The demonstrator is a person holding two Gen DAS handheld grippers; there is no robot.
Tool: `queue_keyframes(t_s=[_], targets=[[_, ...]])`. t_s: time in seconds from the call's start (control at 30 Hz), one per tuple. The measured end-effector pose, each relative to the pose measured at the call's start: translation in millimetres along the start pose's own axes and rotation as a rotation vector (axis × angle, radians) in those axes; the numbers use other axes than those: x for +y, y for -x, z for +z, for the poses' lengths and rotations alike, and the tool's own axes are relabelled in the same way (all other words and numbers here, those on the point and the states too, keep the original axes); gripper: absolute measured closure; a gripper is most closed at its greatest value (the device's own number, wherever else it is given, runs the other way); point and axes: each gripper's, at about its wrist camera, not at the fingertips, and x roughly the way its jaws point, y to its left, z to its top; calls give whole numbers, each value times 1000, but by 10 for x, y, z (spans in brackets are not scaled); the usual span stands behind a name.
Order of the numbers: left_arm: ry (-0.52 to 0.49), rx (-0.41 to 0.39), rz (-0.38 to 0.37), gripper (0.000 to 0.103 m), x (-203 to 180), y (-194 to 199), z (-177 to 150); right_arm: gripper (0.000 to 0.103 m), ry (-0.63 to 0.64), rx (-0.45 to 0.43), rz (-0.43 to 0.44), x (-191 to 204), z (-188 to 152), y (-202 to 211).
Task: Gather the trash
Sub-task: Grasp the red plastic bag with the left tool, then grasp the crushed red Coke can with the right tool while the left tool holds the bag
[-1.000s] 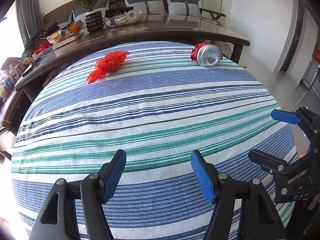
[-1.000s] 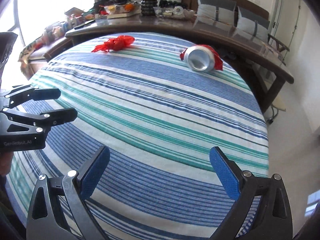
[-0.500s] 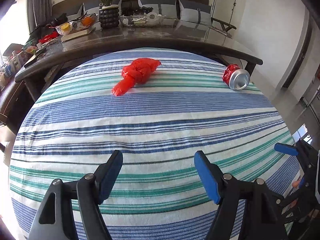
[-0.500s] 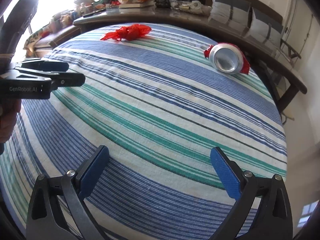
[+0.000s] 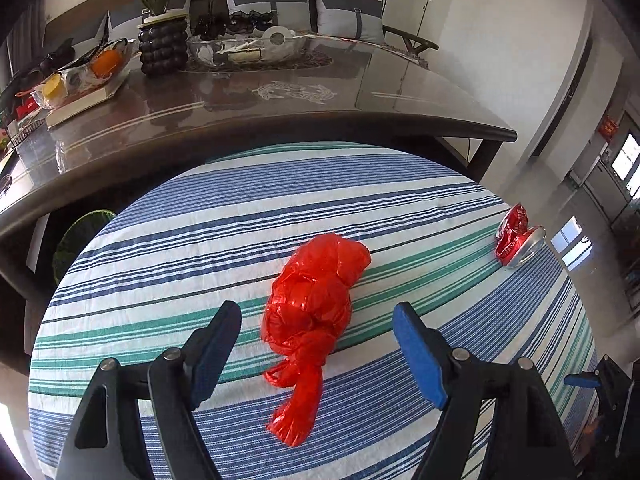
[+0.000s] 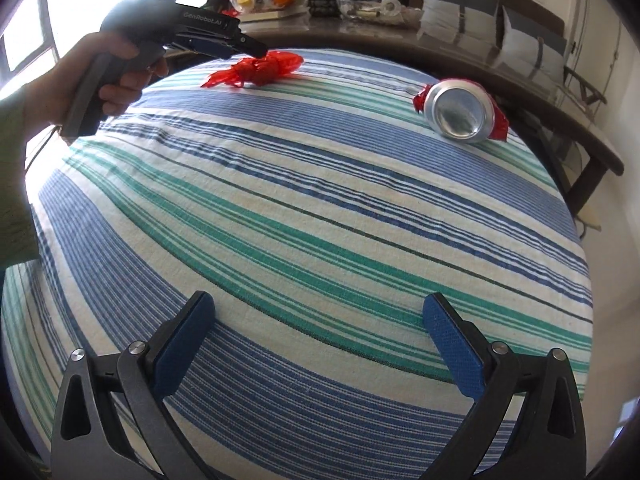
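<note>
A knotted red plastic bag (image 5: 316,304) lies on the striped tablecloth (image 5: 200,240). My left gripper (image 5: 318,352) is open, with its jaws on either side of the bag's tail, not touching it. A crushed red can (image 5: 516,238) lies on its side near the right edge. In the right wrist view the can (image 6: 460,114) is far right and the bag (image 6: 260,70) far left, with the left gripper (image 6: 252,50) over it. My right gripper (image 6: 316,344) is open and empty, low over the cloth near the front.
A dark glossy table (image 5: 260,108) stands just behind, bearing a potted plant (image 5: 162,36), a glass bowl (image 5: 244,48) and a fruit tray (image 5: 80,76). A sofa with cushions (image 5: 280,4) is at the back. The floor drops off at the right (image 5: 580,248).
My left gripper has moved forward across the table to the red bag, which now lies between its open jaws. The right gripper has advanced slightly; the can looks closer.
</note>
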Motion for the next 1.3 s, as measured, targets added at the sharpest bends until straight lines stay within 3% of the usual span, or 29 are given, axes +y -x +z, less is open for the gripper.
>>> queue_keyframes(t_s=[0.13, 0.27, 0.47, 0.57, 0.67, 0.77, 0.9, 0.97, 1.03, 1.13, 1.3], targets=[[-67, 16, 34, 23, -84, -209, 36, 0, 2, 0, 4, 2, 5, -5], [-60, 53, 78, 23, -84, -381, 40, 0, 5, 0, 7, 14, 5, -7], [-66, -14, 88, 25, -107, -373, -24, 0, 5, 0, 7, 17, 5, -10], [-65, -40, 82, 59, -133, -309, -73, 0, 5, 0, 9, 14, 6, -8], [0, -38, 45, 60, -131, -195, -142, 1, 3, -6, 39, -10, 13, 6], [4, -35, 57, 60, -287, 12, -295, 1, -44, -25, 95, -246, 76, 57], [-4, 1, 66, 60, -606, 268, -635, 1, -20, -131, 7, -821, 443, 191], [40, -8, 38, 60, -694, 394, -819, 1, -4, -151, 2, -1134, 700, 178], [100, -23, -10, 60, -728, 481, -965, 1, 0, -154, 34, -1401, 948, 90], [131, -38, -30, 60, -752, 528, -1051, 1, -14, -117, 155, -1689, 1242, -145], [85, -52, -17, 60, -758, 495, -1021, 1, 111, -52, 170, -1698, 1486, -475]])
